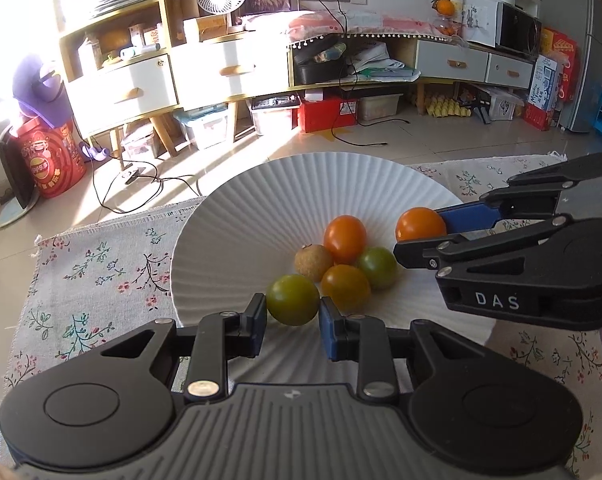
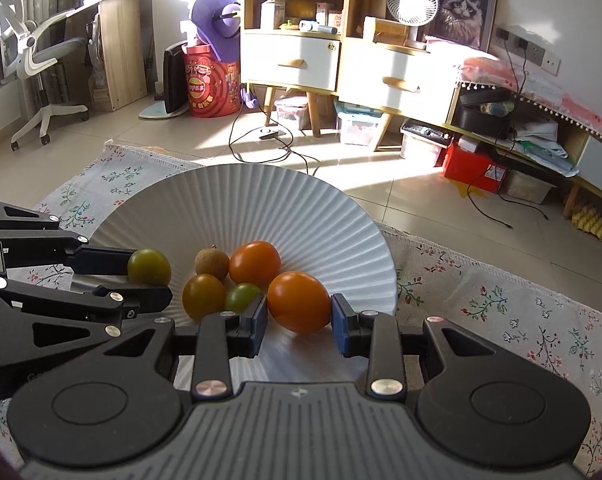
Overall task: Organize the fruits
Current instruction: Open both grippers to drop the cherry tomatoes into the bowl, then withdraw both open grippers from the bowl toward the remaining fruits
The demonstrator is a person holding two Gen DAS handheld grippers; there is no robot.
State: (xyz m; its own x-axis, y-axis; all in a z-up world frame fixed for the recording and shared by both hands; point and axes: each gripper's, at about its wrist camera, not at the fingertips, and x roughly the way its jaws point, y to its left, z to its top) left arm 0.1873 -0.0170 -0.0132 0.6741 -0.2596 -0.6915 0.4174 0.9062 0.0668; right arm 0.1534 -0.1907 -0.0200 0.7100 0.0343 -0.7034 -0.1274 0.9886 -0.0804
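A white ribbed plate [image 1: 261, 200] [image 2: 301, 216] sits on a floral cloth. My left gripper [image 1: 293, 310] [image 2: 149, 280] is shut on a green tomato [image 1: 293, 299] [image 2: 149, 267] over the plate's near edge. My right gripper [image 2: 299, 308] [image 1: 419, 236] is shut on an orange tomato [image 2: 299, 301] [image 1: 420, 224] at the plate's right side. In the plate's middle lie an orange tomato [image 1: 345, 239] [image 2: 255, 263], a brown longan [image 1: 313, 262] [image 2: 211, 264], a yellow-orange tomato [image 1: 345, 286] [image 2: 203, 295] and a green tomato [image 1: 377, 267] [image 2: 241, 297].
The floral cloth [image 1: 101, 264] [image 2: 501, 304] covers the table under the plate. Beyond the table edge are the tiled floor, cables, storage boxes and cabinets [image 1: 229, 72] [image 2: 393, 80].
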